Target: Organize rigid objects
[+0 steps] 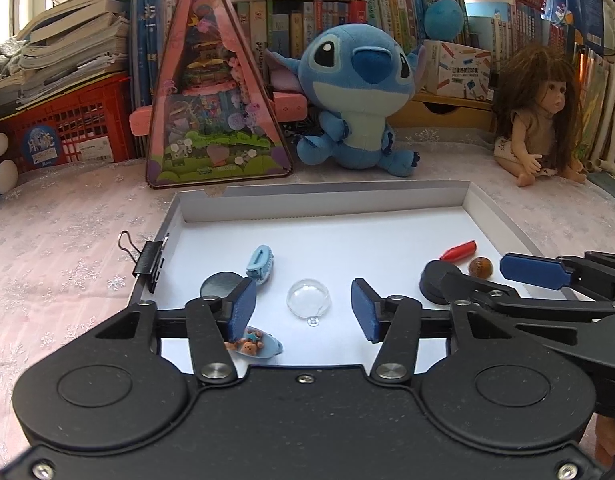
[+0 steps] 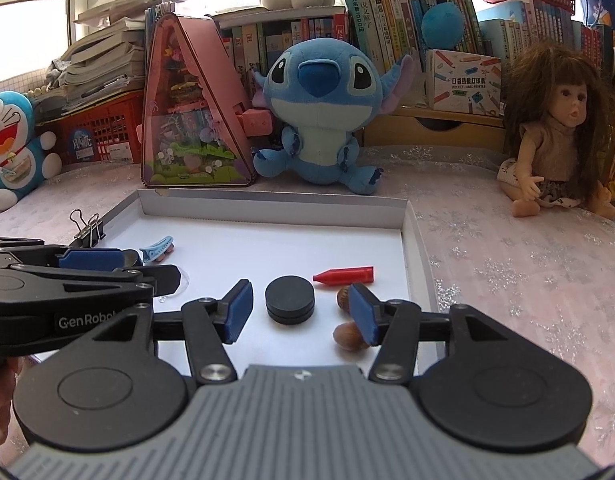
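A shallow white tray (image 1: 327,204) (image 2: 407,224) lies on the pink cloth. My left gripper (image 1: 303,308) is open and empty above a clear glass dome (image 1: 308,297). Near it lie a dark disc (image 1: 220,283), a blue hair clip (image 1: 260,262) and a decorated blue clip (image 1: 253,346). My right gripper (image 2: 303,312) is open and empty, its jaws on either side of a black puck (image 2: 289,298). A red crayon-shaped piece (image 2: 343,275) and two brown nuts (image 2: 347,336) lie at its right. The right gripper also shows in the left wrist view (image 1: 487,280).
A black binder clip (image 1: 147,260) is clamped on the tray's left rim. Behind the tray stand a pink triangular toy box (image 1: 211,100), a Stitch plush (image 1: 359,92) and a doll (image 1: 539,116). Books and red crates fill the back.
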`<state>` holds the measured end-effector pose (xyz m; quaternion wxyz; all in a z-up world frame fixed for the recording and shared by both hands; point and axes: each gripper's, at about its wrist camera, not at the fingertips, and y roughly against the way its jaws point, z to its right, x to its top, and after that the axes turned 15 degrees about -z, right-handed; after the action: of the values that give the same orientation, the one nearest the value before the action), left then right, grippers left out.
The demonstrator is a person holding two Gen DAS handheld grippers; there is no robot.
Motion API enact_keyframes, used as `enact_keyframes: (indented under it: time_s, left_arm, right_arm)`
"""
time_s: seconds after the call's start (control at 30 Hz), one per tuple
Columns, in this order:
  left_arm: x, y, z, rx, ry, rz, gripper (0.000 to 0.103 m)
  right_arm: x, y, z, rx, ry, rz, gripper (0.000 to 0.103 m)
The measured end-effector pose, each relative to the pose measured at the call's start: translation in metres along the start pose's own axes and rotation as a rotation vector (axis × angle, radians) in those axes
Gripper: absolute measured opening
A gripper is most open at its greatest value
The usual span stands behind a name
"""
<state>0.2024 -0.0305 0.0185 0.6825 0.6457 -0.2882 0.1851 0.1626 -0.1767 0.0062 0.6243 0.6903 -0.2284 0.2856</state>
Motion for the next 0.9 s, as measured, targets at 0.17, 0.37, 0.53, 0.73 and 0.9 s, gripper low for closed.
enact_keyframes:
  time_s: [0.17,0.37,0.53,0.73,0.9]
  left_arm:
    - [-0.004,-0.002,0.0,0.031,-0.006,0.032,0.055]
    - [-0.003,-0.006,-0.006,0.009,0.015,0.012,0.055]
    - [-0.003,-0.008,-0.006,0.012,0.018,0.014,0.056]
    - [-0.001,-0.007,-0.007,0.006,0.024,0.014,0.058]
    - [-0.002,0.003,-0.007,0.014,0.02,0.042,0.059]
  right_arm:
    - [-0.002,-0.004,0.001,-0.02,-0.007,0.023,0.076]
    - [-0.003,-0.009,0.007,-0.008,-0.034,0.034,0.085]
    - [-0.001,-0.011,0.009,-0.015,-0.045,0.059,0.087]
    - [0.006,-0.013,0.016,-0.007,-0.095,0.078,0.088]
    - [0.003,-0.006,0.016,0.006,-0.088,0.077,0.088]
